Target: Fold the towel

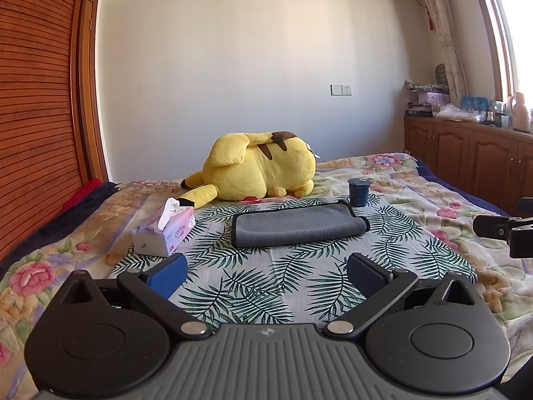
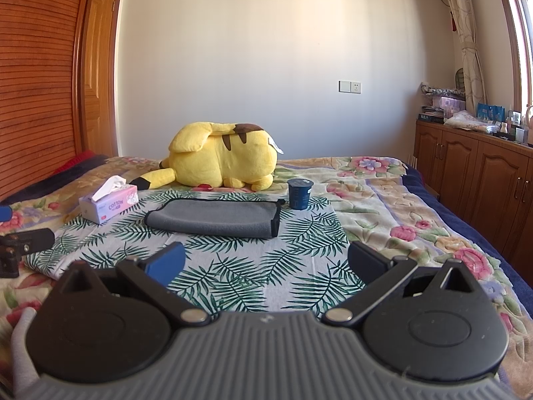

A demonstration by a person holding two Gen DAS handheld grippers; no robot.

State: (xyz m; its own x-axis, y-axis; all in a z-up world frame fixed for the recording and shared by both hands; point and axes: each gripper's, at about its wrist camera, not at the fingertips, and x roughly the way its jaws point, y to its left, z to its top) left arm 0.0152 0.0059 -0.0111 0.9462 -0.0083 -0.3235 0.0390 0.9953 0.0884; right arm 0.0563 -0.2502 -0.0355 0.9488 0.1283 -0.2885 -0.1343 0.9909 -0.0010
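Folded grey towel [image 1: 298,225] lying mid-cloth; tissue box [image 1: 163,233] sitting left, dark cup [image 1: 358,192] standing at its far-right corner, plush [image 1: 260,170] lying behind; left gripper [image 1: 266,275] and right gripper [image 2: 266,265] both hovering agape, holding nothing

Left gripper [image 1: 266,275] and right gripper [image 2: 266,266] hover, fingers spread, empty.

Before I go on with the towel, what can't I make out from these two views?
- Towel: layers inside the fold hidden in both views; far edge too low to see.
- Plush toy: face turned down, hidden.
- Cup: contents not visible from the side.
- Right gripper: cut off by the left view's edge.
- Left gripper: mostly cut off by the right view's edge.
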